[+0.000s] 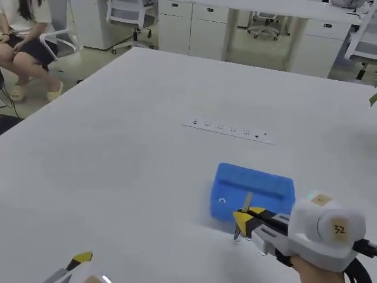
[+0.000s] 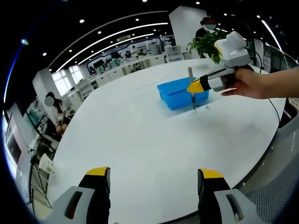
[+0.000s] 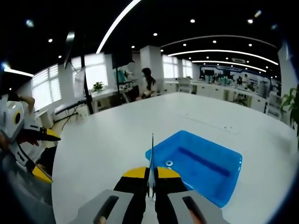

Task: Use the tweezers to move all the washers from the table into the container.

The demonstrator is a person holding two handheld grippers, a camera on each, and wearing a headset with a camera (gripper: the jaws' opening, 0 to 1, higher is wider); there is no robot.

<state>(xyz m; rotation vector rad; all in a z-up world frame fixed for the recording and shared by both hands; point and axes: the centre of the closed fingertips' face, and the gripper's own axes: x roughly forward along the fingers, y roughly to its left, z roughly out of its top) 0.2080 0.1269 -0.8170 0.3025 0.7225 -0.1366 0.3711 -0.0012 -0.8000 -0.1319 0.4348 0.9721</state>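
White bench [image 1: 118, 147] was wide. Blue container [image 1: 265, 184] sat at 5 o'clock of head view. Left gripper [image 2: 154, 173]: jaws spread, empty. Right gripper [image 1: 244, 218]: jaws pressed onto tweezers [image 3: 152, 161], tips down near container's 7 o'clock corner. One washer [image 3: 169, 163] lay inside container, by 9 o'clock wall. Washer judged light, thin, stiff, slick; best pinched across rim.

A row of sockets [image 1: 228, 130] lies flush in the white top, well beyond the fingers [image 1: 242, 216] of the right gripper [image 1: 240, 220]. Far off to their upper left a person [image 1: 23, 41] sits. White cabinets [image 1: 191, 26] and office chairs [image 1: 131, 17] stand farther back. A leafy plant [image 3: 292, 105] stands far right of the fingers.
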